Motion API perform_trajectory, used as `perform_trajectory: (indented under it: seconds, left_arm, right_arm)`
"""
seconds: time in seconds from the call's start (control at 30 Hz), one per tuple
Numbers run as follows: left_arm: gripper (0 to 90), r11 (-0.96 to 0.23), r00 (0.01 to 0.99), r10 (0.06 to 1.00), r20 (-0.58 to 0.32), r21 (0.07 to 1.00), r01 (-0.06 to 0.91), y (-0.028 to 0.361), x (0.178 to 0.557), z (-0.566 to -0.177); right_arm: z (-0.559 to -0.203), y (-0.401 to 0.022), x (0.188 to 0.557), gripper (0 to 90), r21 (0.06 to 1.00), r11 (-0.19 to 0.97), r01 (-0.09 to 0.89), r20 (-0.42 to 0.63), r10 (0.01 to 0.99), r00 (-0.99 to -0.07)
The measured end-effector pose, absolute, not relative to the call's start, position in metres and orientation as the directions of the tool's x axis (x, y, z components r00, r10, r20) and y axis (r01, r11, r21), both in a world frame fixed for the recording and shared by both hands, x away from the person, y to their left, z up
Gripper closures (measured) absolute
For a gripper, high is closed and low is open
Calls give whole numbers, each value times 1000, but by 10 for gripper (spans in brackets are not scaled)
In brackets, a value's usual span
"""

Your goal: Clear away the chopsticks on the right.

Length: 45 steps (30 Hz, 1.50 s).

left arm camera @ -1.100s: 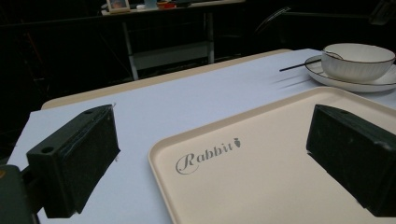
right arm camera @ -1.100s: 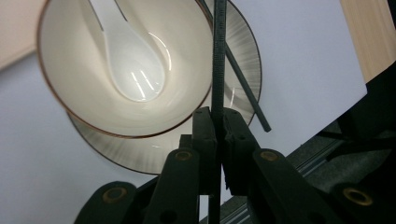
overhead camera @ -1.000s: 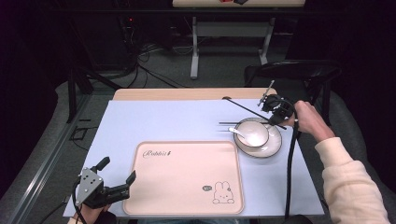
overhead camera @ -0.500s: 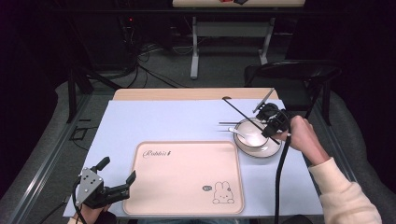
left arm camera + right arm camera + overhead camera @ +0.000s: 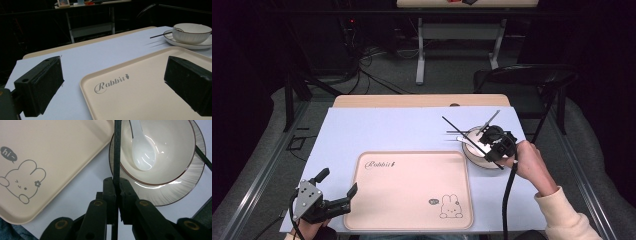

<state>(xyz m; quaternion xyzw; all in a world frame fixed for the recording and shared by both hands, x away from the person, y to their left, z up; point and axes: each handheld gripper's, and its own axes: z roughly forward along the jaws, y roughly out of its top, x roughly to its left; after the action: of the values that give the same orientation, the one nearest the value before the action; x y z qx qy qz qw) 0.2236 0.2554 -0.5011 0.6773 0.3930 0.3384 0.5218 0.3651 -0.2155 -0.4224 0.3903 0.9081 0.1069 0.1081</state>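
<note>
One chopstick (image 5: 116,150) is now lifted, pinched in your right gripper (image 5: 116,185) above the bowl (image 5: 172,152); your left gripper (image 5: 112,82) waits, jaws apart, by the tray (image 5: 140,82)

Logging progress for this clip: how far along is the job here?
Early. Nothing looks done: the tray is bare. In hand: the right gripper is shut on one chopstick, held over the bowl, which sits on a plate with a spoon inside. Left: a second chopstick lies on the plate; the left gripper waits open.
</note>
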Motion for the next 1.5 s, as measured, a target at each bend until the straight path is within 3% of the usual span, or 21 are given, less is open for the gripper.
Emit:
perform_trajectory:
  seconds: [0.37,1.07,1.5]
  left_arm:
    - [20,-150,464,884,51,973,177,255,223,-501]
    - [20,-155,464,884,59,973,172,255,223,-501]
    - [20,-155,464,884,59,973,172,255,223,-501]
  right_arm:
    - [-450,-197,351,847,308,612,728,-23,770,-638]
    - [-498,-158,340,847,220,591,776,75,783,-618]
    - [-516,-135,336,837,177,614,770,80,770,-632]
